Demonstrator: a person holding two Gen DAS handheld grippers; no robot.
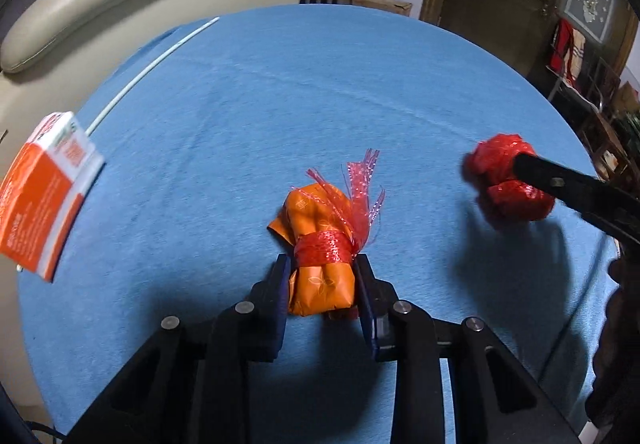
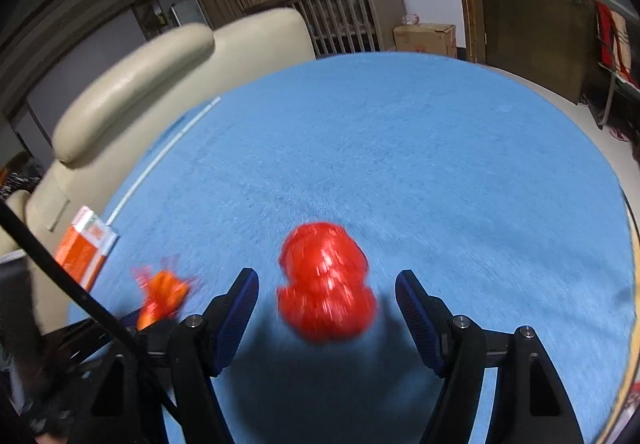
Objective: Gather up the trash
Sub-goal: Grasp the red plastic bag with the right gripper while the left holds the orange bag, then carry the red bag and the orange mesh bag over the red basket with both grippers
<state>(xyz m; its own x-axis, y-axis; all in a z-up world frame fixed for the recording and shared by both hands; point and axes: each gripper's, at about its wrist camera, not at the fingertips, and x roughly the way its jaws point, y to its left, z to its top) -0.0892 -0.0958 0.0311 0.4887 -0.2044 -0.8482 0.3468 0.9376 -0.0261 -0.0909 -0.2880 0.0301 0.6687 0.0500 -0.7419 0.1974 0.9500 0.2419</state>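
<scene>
Both grippers, left gripper [image 1: 323,280] and right gripper [image 2: 326,298], have black angular link arms with round silver pins at the joints. Fingers [image 2: 240,308] carry dark blue ribbed pads.

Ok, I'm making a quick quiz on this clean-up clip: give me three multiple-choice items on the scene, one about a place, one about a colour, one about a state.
1. Where does the orange-and-white carton lie?
A. at the edge of the blue table, next to the cream chair
B. between the right jaws
C. on the chair seat

2. What colour is the wad in front of the right hand-held gripper?
A. green
B. red
C. white

3. What is the left hand-held gripper doing?
A. hanging open over bare cloth
B. clamping the carton
C. shut on the orange bundle

Answers: 1 A, it sits on the table's left rim beside the chair. 2 B, it is shiny red. 3 C, both pads press the bundle's sides.
</scene>
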